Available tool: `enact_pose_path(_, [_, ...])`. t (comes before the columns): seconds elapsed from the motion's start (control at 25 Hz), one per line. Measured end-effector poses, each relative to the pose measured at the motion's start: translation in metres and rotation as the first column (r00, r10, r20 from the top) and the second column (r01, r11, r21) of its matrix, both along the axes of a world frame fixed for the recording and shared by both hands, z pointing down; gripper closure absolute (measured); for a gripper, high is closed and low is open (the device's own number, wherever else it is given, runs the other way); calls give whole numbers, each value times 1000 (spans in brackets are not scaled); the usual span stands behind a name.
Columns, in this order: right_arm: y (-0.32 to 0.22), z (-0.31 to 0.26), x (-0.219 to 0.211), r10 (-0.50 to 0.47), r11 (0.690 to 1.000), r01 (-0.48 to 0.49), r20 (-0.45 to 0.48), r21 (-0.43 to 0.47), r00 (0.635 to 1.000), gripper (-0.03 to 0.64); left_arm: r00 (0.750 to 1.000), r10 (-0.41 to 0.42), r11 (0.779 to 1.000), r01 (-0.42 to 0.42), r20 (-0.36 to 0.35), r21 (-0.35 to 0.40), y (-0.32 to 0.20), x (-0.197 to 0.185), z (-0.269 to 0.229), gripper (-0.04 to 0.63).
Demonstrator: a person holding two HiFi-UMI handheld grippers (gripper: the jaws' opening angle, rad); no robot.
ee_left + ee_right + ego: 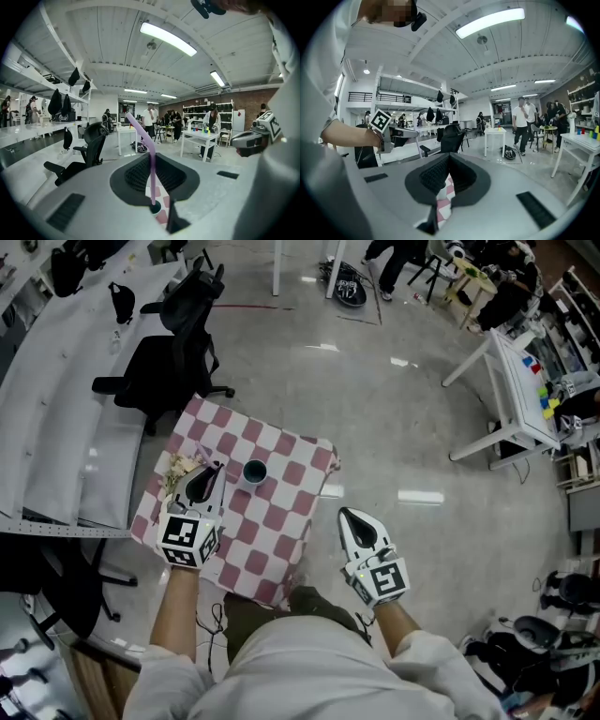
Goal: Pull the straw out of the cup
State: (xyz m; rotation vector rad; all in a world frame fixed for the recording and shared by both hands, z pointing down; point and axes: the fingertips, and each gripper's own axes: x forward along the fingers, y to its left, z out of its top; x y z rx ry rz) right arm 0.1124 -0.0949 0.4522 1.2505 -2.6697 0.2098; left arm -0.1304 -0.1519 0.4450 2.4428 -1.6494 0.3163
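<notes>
A small table under a pink-and-white checked cloth [281, 512] bears a dark teal cup [254, 472]. My left gripper [208, 474] hovers just left of the cup, above the cloth. In the left gripper view that gripper [152, 180] is shut on a purple bendy straw [151, 154], which stands upright between the jaws with its bent top leaning left. The straw's lower end lines up with the cup [155, 208] far below; whether it is still inside I cannot tell. My right gripper [350, 517] hangs off the table's right edge, shut and holding nothing; its own view shows the gripper [443, 180] over the cloth.
Crumpled beige stuff [180, 470] lies on the cloth's left side. A black office chair [178, 352] stands behind the table, with long white desks [56, 381] to the left. A white table [511, 381] with coloured items stands at the right. People stand far back.
</notes>
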Motion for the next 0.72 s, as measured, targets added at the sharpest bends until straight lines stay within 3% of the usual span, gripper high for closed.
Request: enact_pose_path(0.72, [-11, -18, -30, -75, 996, 75, 6, 43, 997, 612, 998, -54, 993, 57, -31, 102, 84, -22, -60, 561])
